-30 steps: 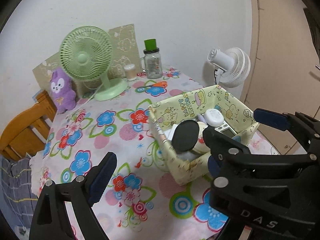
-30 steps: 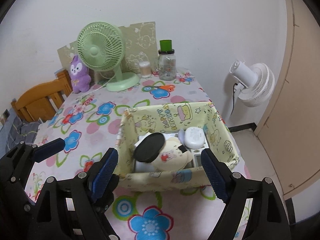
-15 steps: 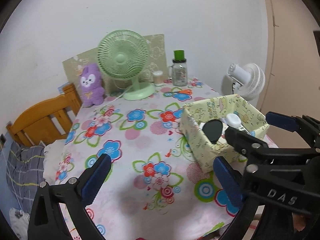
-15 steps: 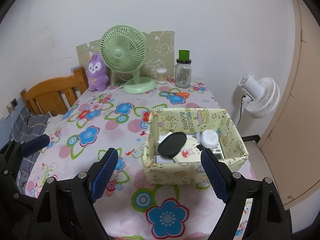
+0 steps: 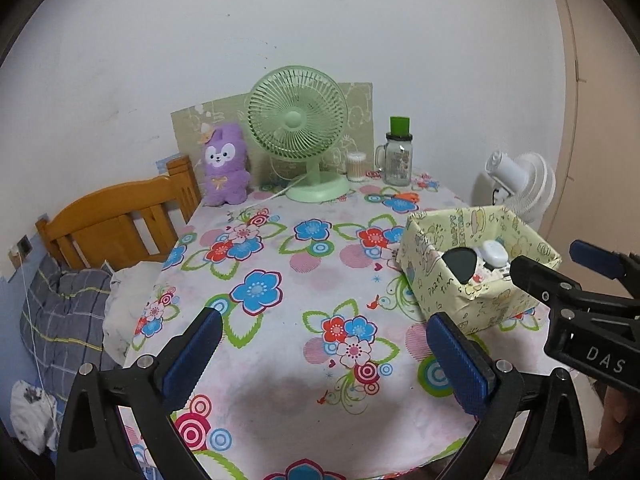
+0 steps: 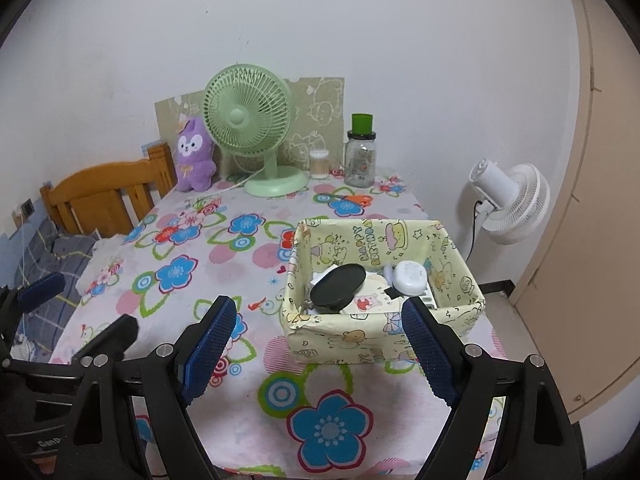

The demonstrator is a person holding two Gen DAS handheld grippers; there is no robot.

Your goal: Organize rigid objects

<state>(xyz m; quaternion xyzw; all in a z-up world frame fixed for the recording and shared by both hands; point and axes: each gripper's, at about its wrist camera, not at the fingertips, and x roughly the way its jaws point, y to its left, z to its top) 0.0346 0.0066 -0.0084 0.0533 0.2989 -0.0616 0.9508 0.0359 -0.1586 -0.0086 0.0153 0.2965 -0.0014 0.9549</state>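
A yellow cartoon-print box (image 6: pixel 340 340) sits near the table's right front corner, and it also shows in the left wrist view (image 5: pixel 440 288). It holds a round black item (image 6: pixel 338 286), a white case (image 6: pixel 410 278) and other small objects. My right gripper (image 6: pixel 316 352) is open and empty, held above the front edge just short of the box. My left gripper (image 5: pixel 326 354) is open and empty over the table's front middle, left of the box. The right gripper's fingers (image 5: pixel 536 280) show at the right of the left wrist view.
A floral tablecloth (image 6: pixel 208 240) covers the table. At the back stand a green desk fan (image 6: pixel 250 120), a purple plush (image 6: pixel 194 156), a cotton-swab jar (image 6: pixel 319 164) and a glass jar with a green lid (image 6: pixel 360 158). A wooden chair (image 6: pixel 104 196) and a white floor fan (image 6: pixel 510 200) flank the table.
Both grippers have pulled back from the box toward the table's front edge. The box looks smaller and farther away. Both stay open and empty.
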